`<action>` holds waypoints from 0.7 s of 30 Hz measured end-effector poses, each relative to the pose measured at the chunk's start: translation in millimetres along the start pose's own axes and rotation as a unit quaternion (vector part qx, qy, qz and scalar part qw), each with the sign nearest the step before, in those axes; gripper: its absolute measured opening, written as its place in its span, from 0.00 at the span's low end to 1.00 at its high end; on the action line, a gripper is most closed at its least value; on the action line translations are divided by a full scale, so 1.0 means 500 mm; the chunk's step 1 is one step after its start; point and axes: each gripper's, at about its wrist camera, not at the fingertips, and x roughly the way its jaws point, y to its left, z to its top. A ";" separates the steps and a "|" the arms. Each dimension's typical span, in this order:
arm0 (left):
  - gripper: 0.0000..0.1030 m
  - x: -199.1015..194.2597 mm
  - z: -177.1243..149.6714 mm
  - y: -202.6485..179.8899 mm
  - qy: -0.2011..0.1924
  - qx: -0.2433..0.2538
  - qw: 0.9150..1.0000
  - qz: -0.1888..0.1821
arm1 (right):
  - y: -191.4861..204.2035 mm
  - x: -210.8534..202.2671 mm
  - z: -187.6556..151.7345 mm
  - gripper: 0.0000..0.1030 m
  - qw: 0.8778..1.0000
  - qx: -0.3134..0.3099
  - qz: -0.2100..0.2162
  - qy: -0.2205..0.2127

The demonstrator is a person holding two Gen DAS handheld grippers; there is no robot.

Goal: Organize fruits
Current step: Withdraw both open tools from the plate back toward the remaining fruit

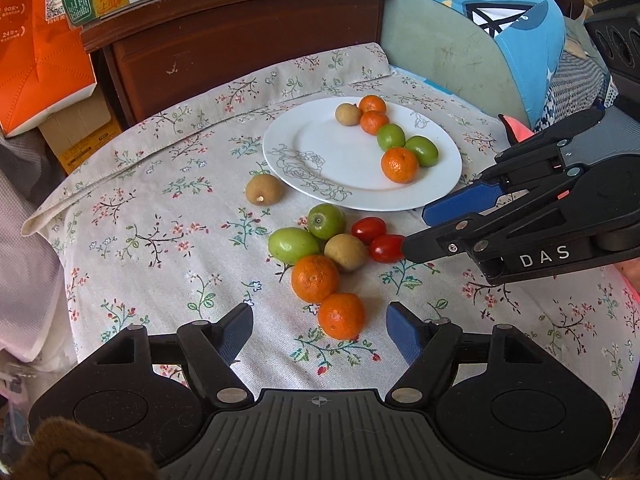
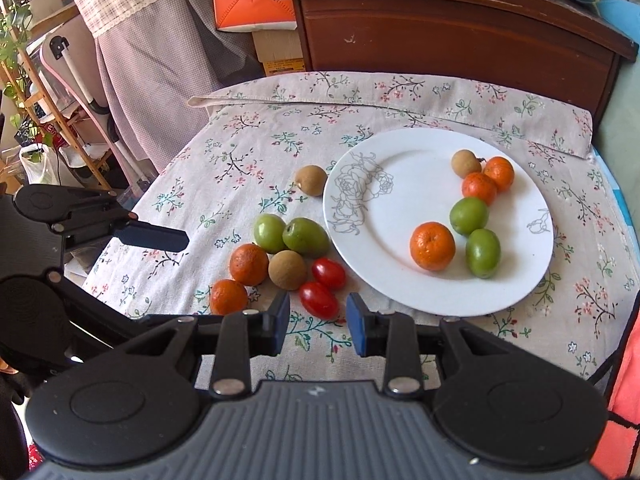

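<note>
**Both claws low over the loose fruit, nothing gripped**

Nearest the left lens: left gripper (image 1: 320,330), jaws spread wide, blue-lined pads bare, nothing between them. Just ahead of the gap, almost at the fingertips, a small orange (image 1: 341,315); touching it from beyond, a second orange (image 1: 315,278). Further out in the same cluster: a tan longan (image 1: 346,252), two green jujubes (image 1: 293,245) (image 1: 326,221), and two cherry tomatoes (image 1: 368,230) (image 1: 386,248) to the right. Off to the far left of the cluster, lying alone at the plate's edge, another longan (image 1: 264,189).

Reaching in from the right, right gripper (image 1: 412,229), fingers only narrowly parted, lower fingertip at the nearer tomato, contact impossible to judge. Empty in its own view too (image 2: 318,326): a narrow gap, nothing clamped, the nearer tomato (image 2: 319,299) lying just ahead of the opening, apart from the pads.

Beyond both claws, white plate (image 1: 320,140) with a line-drawn rose, set on the floral tablecloth (image 1: 160,220). On its far-right side: three oranges, two green jujubes and one longan, bunched in a loose row. Left half of the plate bare.

Behind the table, a dark wooden cabinet (image 1: 240,40), an orange bag (image 1: 40,40) to the far left, a blue cushion (image 1: 500,12) to the far right.
</note>
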 end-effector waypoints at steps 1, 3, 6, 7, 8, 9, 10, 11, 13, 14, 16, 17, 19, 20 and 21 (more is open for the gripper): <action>0.72 0.002 0.000 0.000 0.002 -0.002 1.000 0.000 | 0.000 0.003 0.000 0.31 1.000 -0.001 -0.001 0.002; 0.72 0.008 0.001 0.001 0.009 -0.007 1.000 -0.004 | -0.001 0.010 0.000 0.31 1.000 0.000 -0.001 0.007; 0.72 0.020 0.001 0.003 0.021 -0.015 1.000 -0.006 | 0.000 0.020 0.001 0.31 1.000 -0.001 -0.002 0.013; 0.72 0.022 0.000 0.003 0.023 -0.016 1.000 -0.006 | 0.001 0.023 0.002 0.31 1.000 -0.002 -0.001 0.014; 0.72 0.025 0.000 0.003 0.025 -0.018 0.999 -0.008 | 0.002 0.025 0.002 0.31 1.000 -0.002 -0.002 0.016; 0.72 0.027 -0.001 0.004 0.028 -0.019 0.999 -0.010 | 0.004 0.028 0.003 0.31 1.000 -0.003 -0.003 0.017; 0.72 0.030 -0.001 0.004 0.030 -0.020 0.999 -0.012 | 0.005 0.031 0.003 0.32 1.000 -0.005 -0.005 0.018; 0.72 0.033 -0.001 0.003 0.032 -0.022 0.999 -0.013 | 0.007 0.034 0.004 0.33 1.000 -0.006 -0.006 0.018; 0.72 0.037 -0.002 0.002 0.032 -0.024 0.999 -0.012 | 0.008 0.039 0.006 0.36 1.000 -0.007 -0.008 0.019; 0.72 0.038 -0.002 0.003 0.031 -0.026 0.999 -0.010 | 0.009 0.044 0.007 0.36 1.000 -0.006 -0.009 0.021; 0.72 0.042 -0.002 0.004 0.030 -0.029 0.999 -0.006 | 0.010 0.049 0.008 0.36 1.000 -0.006 -0.011 0.023; 0.72 0.044 -0.002 0.005 0.030 -0.030 0.999 -0.004 | 0.011 0.052 0.009 0.36 1.000 -0.005 -0.011 0.023; 0.70 0.044 -0.003 0.005 0.025 -0.031 0.999 0.000 | 0.013 0.056 0.010 0.36 1.000 -0.007 -0.014 0.022; 0.70 0.044 -0.004 0.005 0.023 -0.030 0.999 -0.001 | 0.015 0.058 0.010 0.36 1.000 -0.009 -0.016 0.022; 0.69 0.044 -0.004 0.006 0.023 -0.030 0.999 -0.002 | 0.016 0.060 0.010 0.36 1.000 -0.011 -0.017 0.023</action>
